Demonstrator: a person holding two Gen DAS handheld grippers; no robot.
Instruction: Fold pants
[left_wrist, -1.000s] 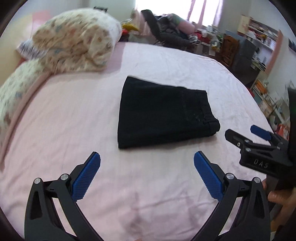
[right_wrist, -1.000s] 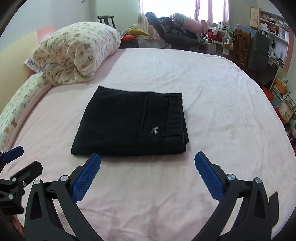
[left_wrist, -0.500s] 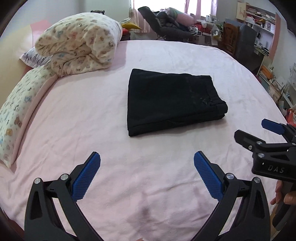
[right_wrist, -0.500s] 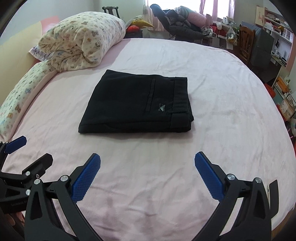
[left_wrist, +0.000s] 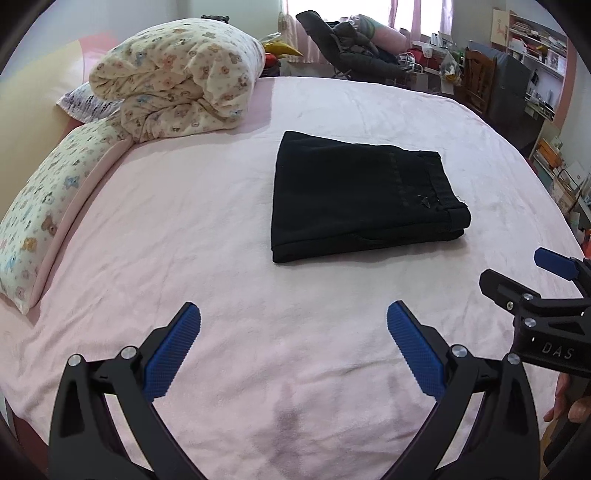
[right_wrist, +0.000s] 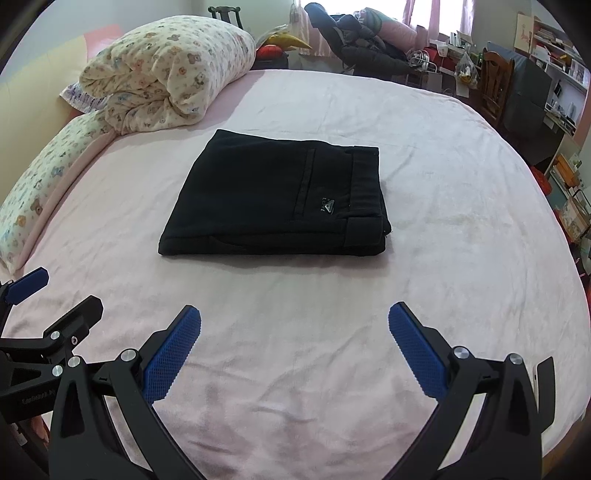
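Observation:
Black pants (left_wrist: 354, 195) (right_wrist: 280, 199) lie folded into a compact rectangle in the middle of the pink bed (left_wrist: 184, 221) (right_wrist: 461, 184), waistband toward the right. My left gripper (left_wrist: 293, 321) hovers open over the bedsheet, well short of the pants and holding nothing. My right gripper (right_wrist: 294, 319) is open too, near the front of the bed with nothing between its blue pads. Each gripper shows at the edge of the other's view: the right gripper (left_wrist: 532, 277) at the right side, the left gripper (right_wrist: 55, 295) at the left side.
A rolled floral duvet (left_wrist: 177, 77) (right_wrist: 166, 70) and a long floral pillow (left_wrist: 44, 206) (right_wrist: 40, 177) sit along the bed's left side. A chair piled with clothes (left_wrist: 354, 55), a dark cabinet (right_wrist: 524, 99) and shelves stand beyond the bed.
Both grippers have drawn back from the folded pants and risen, so the pants appear farther away. The pants have not moved. Both grippers stay open.

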